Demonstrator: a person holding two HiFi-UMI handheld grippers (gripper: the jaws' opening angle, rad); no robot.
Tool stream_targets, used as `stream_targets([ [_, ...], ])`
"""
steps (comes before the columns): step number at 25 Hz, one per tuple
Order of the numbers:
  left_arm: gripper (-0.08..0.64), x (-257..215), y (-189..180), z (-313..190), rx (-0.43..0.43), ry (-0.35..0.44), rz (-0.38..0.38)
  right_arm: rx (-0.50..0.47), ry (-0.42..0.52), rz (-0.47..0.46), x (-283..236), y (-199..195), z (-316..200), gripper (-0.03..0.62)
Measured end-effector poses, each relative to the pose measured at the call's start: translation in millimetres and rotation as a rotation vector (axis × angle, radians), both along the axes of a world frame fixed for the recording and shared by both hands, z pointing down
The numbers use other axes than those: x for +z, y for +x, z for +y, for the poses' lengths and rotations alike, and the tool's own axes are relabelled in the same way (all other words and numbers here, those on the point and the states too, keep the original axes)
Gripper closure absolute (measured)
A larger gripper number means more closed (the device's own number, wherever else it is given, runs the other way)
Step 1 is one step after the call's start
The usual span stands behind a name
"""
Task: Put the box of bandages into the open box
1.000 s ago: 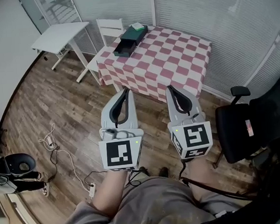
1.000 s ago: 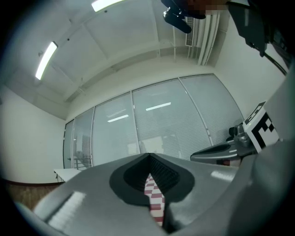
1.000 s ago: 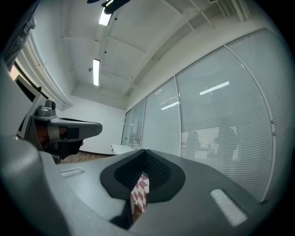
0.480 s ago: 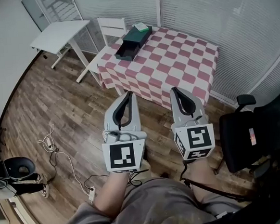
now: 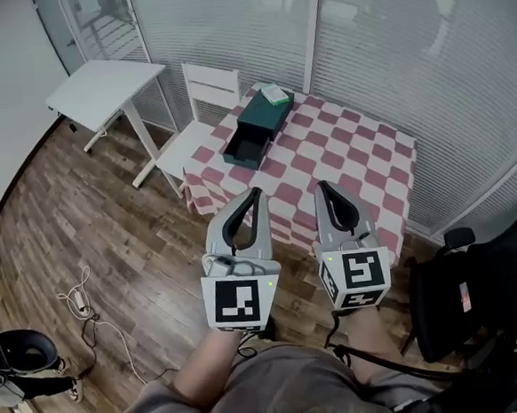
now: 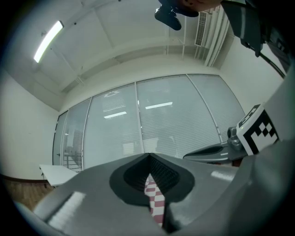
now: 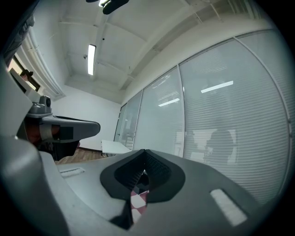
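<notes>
**A:** Left side first. What is recorded?

**B:** A white chair [image 5: 200, 117] is noted against the left edge of the surface [image 5: 362, 162], which is covered by a red-and-white checked cloth. The left hand-held gripper [image 5: 257, 193] is held short of the near edge. Its jaws are brought together, with nothing between them.

**A:** And the task's things?

**B:** The open box [image 5: 254, 132], dark green, is seen at the far left corner of the surface, with its tray drawn out toward the near side. The box of bandages [image 5: 274, 94], small and pale, is seen lying on the dark box's far end, touching it.

**A:** The right side?

**B:** The right hand-held gripper [image 5: 320, 186] is held beside the left one and is likewise closed on nothing. Both are well apart from the boxes.

**A:** How is the step best done?

**B:** An approach is judged to be called for. The far corner should be brought within reach first. One pair of jaws should be opened wide before descent. The pale box should then be taken across its narrow sides, lifted clear and lowered level into the tray. The dark box may need to be steadied by the other hand-held gripper, since it could otherwise be shoved.
</notes>
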State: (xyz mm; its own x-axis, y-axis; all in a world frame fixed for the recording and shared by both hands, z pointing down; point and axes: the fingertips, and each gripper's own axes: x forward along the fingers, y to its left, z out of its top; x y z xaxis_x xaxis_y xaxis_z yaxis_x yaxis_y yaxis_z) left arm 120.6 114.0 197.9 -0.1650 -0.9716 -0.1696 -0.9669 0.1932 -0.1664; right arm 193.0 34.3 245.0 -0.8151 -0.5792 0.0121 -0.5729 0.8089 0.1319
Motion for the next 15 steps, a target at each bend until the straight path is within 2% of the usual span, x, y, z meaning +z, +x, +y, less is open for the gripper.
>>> stream_targets([
  [3, 0.56, -5, -28, -19, 0.028, 0.025, -0.003, 0.019, 0.015, -0.001, -4, -32, -20, 0.565],
  [7, 0.56, 8, -59, -37, 0.054, -0.002, 0.028, 0.043, 0.043, 0.009, -11, -60, -36, 0.565],
  [11, 0.56, 12, -77, -53, 0.061, 0.012, 0.054, 0.058, 0.071, 0.032, -15, -73, -51, 0.565],
  [15, 0.56, 20, -89, -67, 0.061, 0.004, 0.065, 0.078, 0.06, 0.035, -10, -81, -71, 0.565],
])
